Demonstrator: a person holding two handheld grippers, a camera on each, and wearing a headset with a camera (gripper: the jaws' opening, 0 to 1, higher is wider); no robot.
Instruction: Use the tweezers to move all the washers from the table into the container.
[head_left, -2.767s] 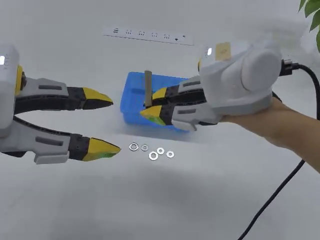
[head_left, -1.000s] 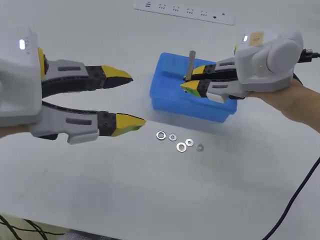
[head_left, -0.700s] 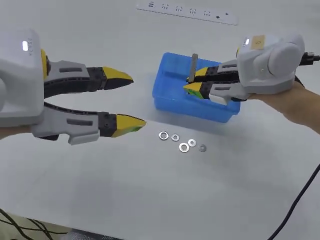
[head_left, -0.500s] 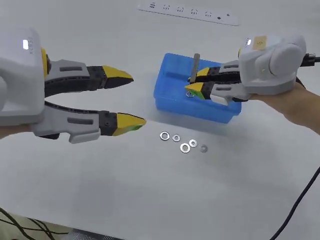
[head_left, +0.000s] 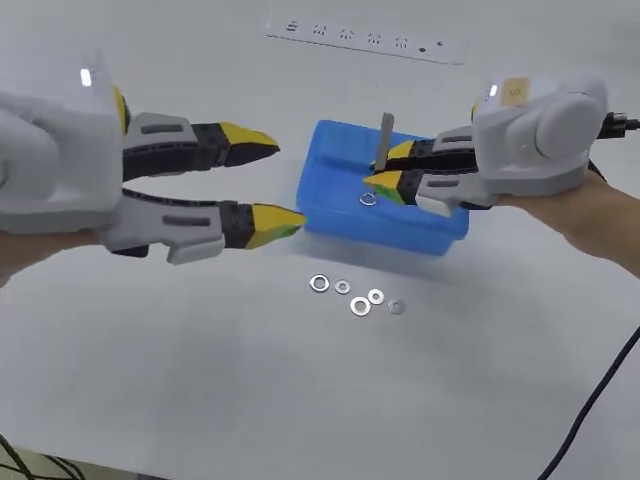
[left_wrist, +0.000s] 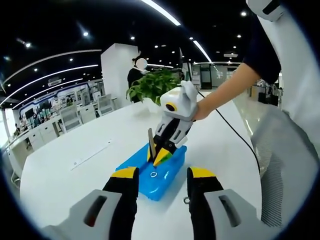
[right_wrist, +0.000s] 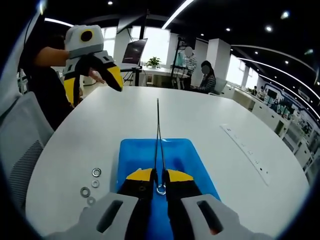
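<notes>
Looking down from the head view, we see the right claw (head_left: 381, 168) clamped on the tweezers (head_left: 385, 138). It holds them tip-down over the blue container (head_left: 420, 232), so that a carried washer lands inside. One washer (head_left: 368, 199) shows against the container's floor, just under the tweezers' tip; we cannot tell whether it is pinched or lying free. Five loose washers (head_left: 360, 307) lie clustered on the white tabletop (head_left: 250, 400), just in front of the container. The left claw (head_left: 287, 185) hangs spread and empty beside the container, and we judge it parked out of the way.

From the left gripper view, our own jaws stand apart with nothing between them, framing the container and the right claw above it.

From the right gripper view, the jaws press together on the tweezers, which run forward over the container. The loose washers lie off to the left, so we judge most of the job remains.
</notes>
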